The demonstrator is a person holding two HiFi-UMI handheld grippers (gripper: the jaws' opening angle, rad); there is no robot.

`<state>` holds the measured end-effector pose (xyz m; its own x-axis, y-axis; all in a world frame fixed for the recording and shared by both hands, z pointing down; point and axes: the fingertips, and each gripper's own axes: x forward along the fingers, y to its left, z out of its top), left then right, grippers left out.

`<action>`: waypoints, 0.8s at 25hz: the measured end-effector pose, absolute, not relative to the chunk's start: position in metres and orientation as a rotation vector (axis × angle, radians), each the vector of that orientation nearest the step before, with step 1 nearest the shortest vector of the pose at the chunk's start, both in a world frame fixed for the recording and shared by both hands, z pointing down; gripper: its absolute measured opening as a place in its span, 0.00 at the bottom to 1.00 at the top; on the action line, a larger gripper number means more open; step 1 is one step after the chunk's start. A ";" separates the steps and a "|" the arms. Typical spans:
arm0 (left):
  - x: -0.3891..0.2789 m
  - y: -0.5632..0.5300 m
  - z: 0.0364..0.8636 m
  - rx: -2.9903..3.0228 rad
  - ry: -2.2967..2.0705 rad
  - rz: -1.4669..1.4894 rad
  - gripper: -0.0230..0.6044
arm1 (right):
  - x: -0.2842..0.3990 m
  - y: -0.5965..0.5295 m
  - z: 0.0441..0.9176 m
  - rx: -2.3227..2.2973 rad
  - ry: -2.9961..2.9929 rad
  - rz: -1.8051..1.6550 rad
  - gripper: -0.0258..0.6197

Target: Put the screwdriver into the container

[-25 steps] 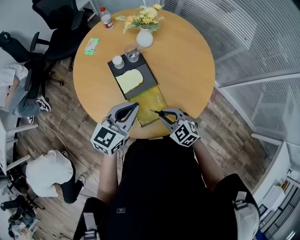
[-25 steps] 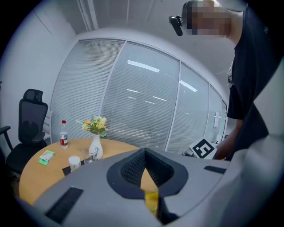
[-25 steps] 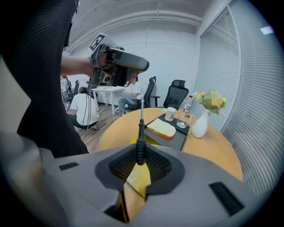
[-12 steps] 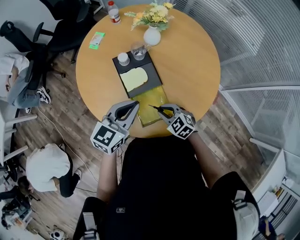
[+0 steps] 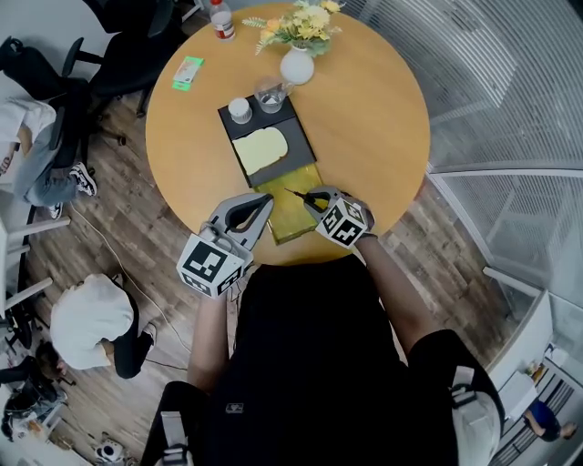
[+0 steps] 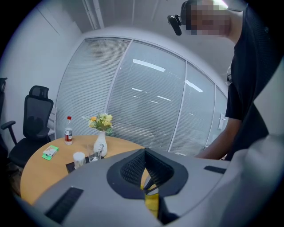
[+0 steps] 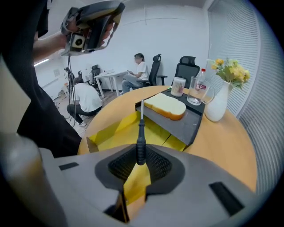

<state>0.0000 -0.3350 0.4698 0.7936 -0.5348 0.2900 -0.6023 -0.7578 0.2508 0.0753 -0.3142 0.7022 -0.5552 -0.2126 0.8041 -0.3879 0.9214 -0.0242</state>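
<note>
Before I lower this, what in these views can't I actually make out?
- Tip of the screwdriver: in the right gripper view the thin shaft ends against the tray edge; too small in the head view.
- Near floor of the container: hidden under the right gripper in its own view.
- Left gripper view: only a yellow sliver shows past the left gripper, jaws shut.
- Print on the green packet: too small.

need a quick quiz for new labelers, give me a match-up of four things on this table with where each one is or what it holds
Things:
1 screwdriver
2 bread slice
3 white vase
4 green packet

Places or states:
a on the black tray
b left of the tray, off it, in the head view
c gripped by the right gripper, above the yellow container
d holding yellow flowers

Pairs: 1-c, 2-a, 3-d, 4-b
</note>
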 end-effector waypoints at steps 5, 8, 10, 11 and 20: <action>-0.002 -0.335 0.469 2.646 -0.879 0.292 0.04 | 0.075 -0.316 0.719 0.361 -2.130 0.214 0.13; -0.007 -0.334 0.470 2.636 -0.896 0.295 0.04 | 0.074 -0.317 0.724 0.354 -2.122 0.231 0.13; -0.009 -0.333 0.471 2.630 -0.906 0.297 0.04 | 0.074 -0.316 0.730 0.338 -2.103 0.231 0.13; -0.010 -0.333 0.471 2.628 -0.910 0.298 0.04 | 0.074 -0.315 0.733 0.326 -2.090 0.226 0.13; -0.017 -0.327 0.475 2.604 -0.940 0.289 0.04 | 0.068 -0.311 0.755 0.241 -2.016 0.171 0.13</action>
